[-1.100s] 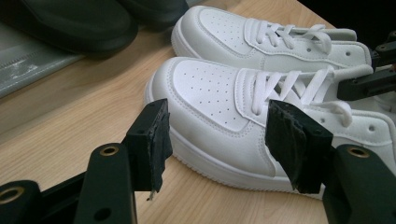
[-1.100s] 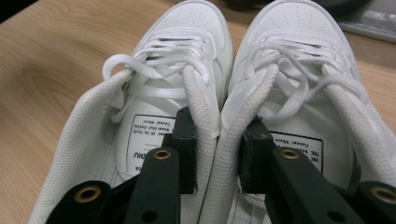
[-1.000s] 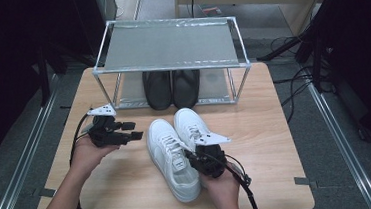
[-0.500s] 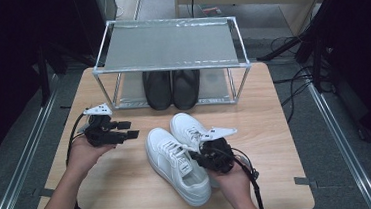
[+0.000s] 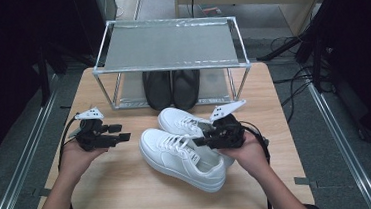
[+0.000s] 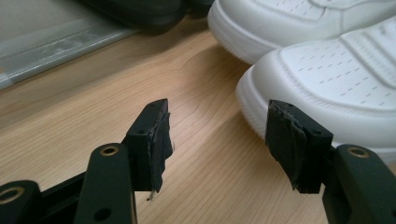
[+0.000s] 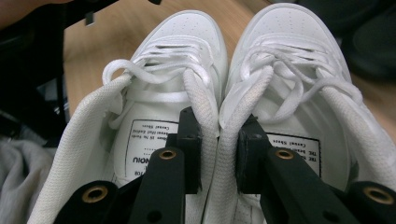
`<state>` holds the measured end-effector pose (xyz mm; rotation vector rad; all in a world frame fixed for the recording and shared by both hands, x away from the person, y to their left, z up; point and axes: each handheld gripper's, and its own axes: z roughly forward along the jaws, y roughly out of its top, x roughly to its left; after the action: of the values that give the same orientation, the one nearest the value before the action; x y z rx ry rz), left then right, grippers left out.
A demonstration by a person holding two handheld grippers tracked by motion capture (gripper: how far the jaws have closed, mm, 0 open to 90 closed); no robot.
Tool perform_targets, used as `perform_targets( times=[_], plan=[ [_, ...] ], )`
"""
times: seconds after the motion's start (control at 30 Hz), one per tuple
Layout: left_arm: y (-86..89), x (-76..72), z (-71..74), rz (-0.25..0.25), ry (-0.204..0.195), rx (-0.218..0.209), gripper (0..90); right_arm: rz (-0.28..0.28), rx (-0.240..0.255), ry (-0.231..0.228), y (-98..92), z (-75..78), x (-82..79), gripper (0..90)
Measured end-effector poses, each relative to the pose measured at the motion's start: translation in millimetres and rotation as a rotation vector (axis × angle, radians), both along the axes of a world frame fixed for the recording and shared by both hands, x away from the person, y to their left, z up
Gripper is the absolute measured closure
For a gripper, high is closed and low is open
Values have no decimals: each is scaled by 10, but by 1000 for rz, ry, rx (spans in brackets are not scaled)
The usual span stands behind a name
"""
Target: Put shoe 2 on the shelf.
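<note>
Item: pair of white low-top lace-up leather sneakers [image 5: 187, 147], lying side by side at the middle of the wooden worktop [image 5: 125, 189], toes toward its far-left corner, heels toward the near edge. Uppers clean, perforated toe boxes, white laces tied loosely, printed labels on the insoles, pale mesh lining at the collars. Step in hand, as judged: carrying both shoes as one. The right claw [image 7: 218, 154] is clamped on the two touching inner collar walls, one jaw inside each shoe. The left claw [image 6: 219, 140] stands open and empty, just beside the toes. Next move likely calls for a firm pinch and a level lift toward the metal two-tier shoe rack [image 5: 169, 45] at the far edge, where black shoes [image 5: 172, 88] occupy the lower shelf.
</note>
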<state>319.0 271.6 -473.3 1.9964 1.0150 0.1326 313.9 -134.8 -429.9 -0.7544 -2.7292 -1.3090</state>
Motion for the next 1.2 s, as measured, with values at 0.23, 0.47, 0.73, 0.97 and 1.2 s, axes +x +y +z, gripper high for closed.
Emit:
perform_targets(
  times=[0.23, 0.47, 0.73, 0.97, 1.2],
  plan=[
    [103, -67, -23, 37, 9, -8, 405, 72, 15, -26, -14, 264, 281, 769],
    [149, -116, -28, 50, 10, 1, 405, 143, 35, -42, 106, 538, 524, 767],
    [159, -144, -37, 48, 20, -5, 404, 220, 72, -65, 238, 967, 657, 765],
    [113, -145, -36, 37, 12, 1, 402, 190, 71, -104, 408, 1351, 776, 766],
    [162, -137, -40, 40, 18, -2, 402, 152, 96, -103, 504, 1708, 958, 767]
  ],
)
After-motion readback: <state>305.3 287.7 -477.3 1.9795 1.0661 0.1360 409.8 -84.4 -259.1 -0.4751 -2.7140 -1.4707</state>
